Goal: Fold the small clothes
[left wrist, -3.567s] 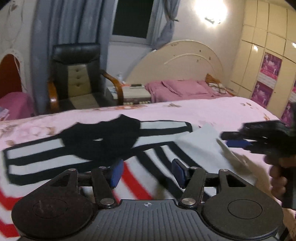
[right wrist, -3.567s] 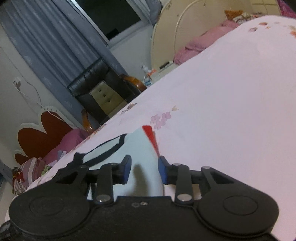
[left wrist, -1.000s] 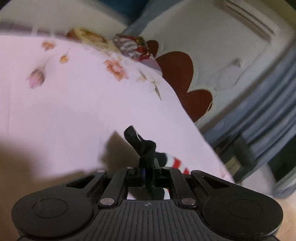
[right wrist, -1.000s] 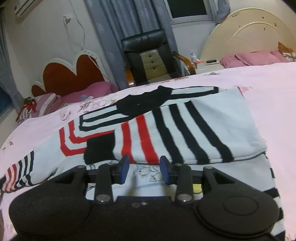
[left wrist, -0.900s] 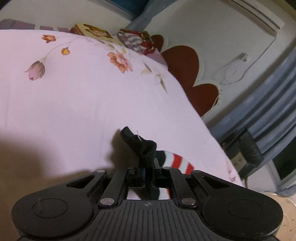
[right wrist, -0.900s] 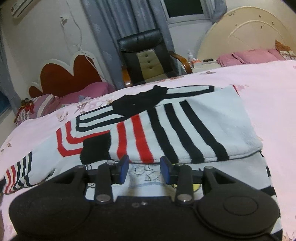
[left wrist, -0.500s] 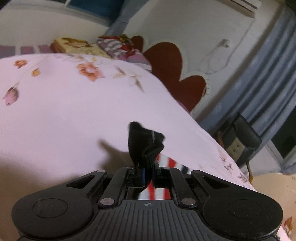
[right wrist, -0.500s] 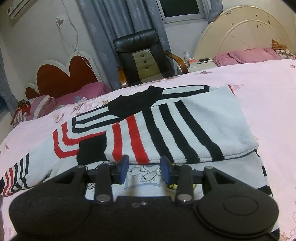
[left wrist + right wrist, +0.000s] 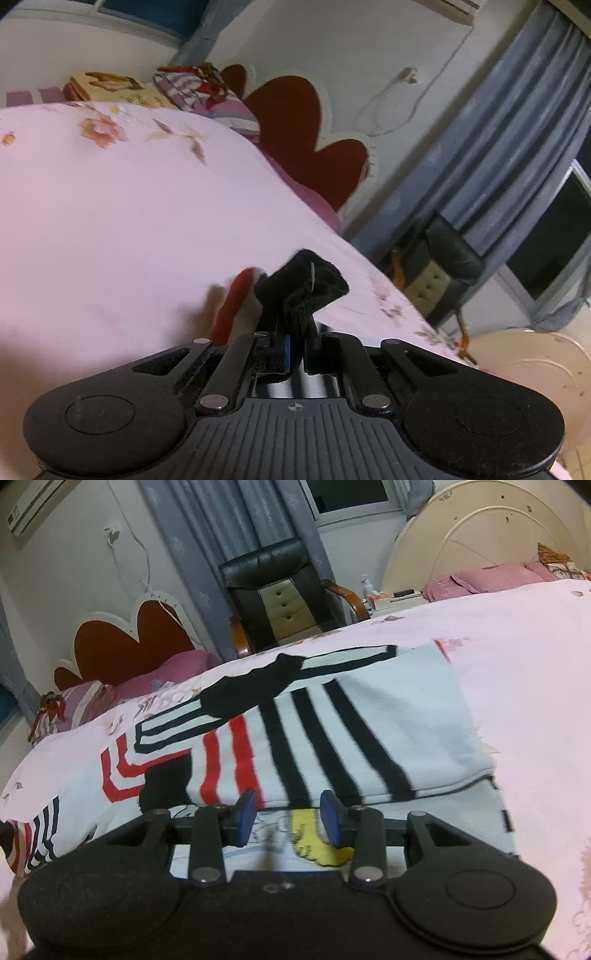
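Observation:
A small white sweater with black and red stripes lies on the pink bedsheet, its right side folded over the body. My left gripper is shut on the black cuff of the left sleeve and holds it lifted off the sheet; a red and white stripe of the sleeve hangs beside it. The same sleeve end shows at the far left of the right wrist view. My right gripper is open and empty, just above the sweater's near hem with its yellow cartoon print.
A black leather armchair stands beyond the bed by grey curtains. A red heart-shaped headboard and pillows are at the left. A cream headboard with pink bedding stands at the right.
My left gripper has lifted the black cuff further and swung right, and more of the red stripe shows. My right gripper has moved closer to the sweater's hem, still open.

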{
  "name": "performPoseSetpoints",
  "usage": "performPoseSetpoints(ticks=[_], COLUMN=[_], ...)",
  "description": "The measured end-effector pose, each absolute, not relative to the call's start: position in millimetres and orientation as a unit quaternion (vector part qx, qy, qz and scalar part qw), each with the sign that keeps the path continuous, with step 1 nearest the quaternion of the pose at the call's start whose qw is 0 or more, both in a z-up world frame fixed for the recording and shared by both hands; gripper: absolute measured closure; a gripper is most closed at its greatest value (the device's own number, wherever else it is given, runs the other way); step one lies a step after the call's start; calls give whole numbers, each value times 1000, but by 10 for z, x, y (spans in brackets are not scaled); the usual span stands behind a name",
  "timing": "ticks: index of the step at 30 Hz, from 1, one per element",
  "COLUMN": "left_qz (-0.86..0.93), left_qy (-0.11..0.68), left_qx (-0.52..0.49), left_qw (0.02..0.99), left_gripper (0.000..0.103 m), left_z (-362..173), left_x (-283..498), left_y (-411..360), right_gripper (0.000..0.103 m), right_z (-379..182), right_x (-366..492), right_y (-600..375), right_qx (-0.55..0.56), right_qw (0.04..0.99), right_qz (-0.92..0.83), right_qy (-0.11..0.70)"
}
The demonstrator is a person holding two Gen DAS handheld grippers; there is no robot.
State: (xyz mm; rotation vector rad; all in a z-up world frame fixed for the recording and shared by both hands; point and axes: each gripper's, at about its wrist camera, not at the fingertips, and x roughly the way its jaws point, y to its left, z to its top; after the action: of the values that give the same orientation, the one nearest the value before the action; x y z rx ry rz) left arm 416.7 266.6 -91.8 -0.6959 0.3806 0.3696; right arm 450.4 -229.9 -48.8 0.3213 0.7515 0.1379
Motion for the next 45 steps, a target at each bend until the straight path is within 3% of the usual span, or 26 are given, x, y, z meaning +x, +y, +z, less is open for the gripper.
performPoseSetpoints(ticks=[18, 27, 28, 30, 31, 41, 45], left_qz=[-100, -139, -135, -162, -161, -19, 22], left_qy=[288, 364, 360, 347, 335, 269, 299], left_qx=[-231, -157, -146, -155, -151, -74, -63], left_qw=[924, 907, 911, 911, 916, 960, 952], left_gripper=[97, 95, 88, 42, 37, 38, 53], left_z=[-856, -1101, -1107, -1033, -972, -683, -830], left_x=[5251, 5466, 5479, 5429, 5335, 4256, 4228], left_y=[-119, -971, -995, -973, -950, 413, 871], right_gripper=[65, 61, 59, 57, 56, 54, 54], right_z=[-462, -494, -501, -506, -504, -587, -730], right_x=[4235, 4111, 4109, 4116, 4131, 4682, 4951], right_y=[-3248, -3523, -3531, -3523, -3506, -2959, -2738], right_qx=[208, 226, 229, 238, 240, 301, 324], right_qw=[917, 911, 910, 907, 906, 871, 855], right_qz=[22, 8, 9, 15, 20, 117, 128], right_qy=[340, 344, 345, 346, 347, 369, 384])
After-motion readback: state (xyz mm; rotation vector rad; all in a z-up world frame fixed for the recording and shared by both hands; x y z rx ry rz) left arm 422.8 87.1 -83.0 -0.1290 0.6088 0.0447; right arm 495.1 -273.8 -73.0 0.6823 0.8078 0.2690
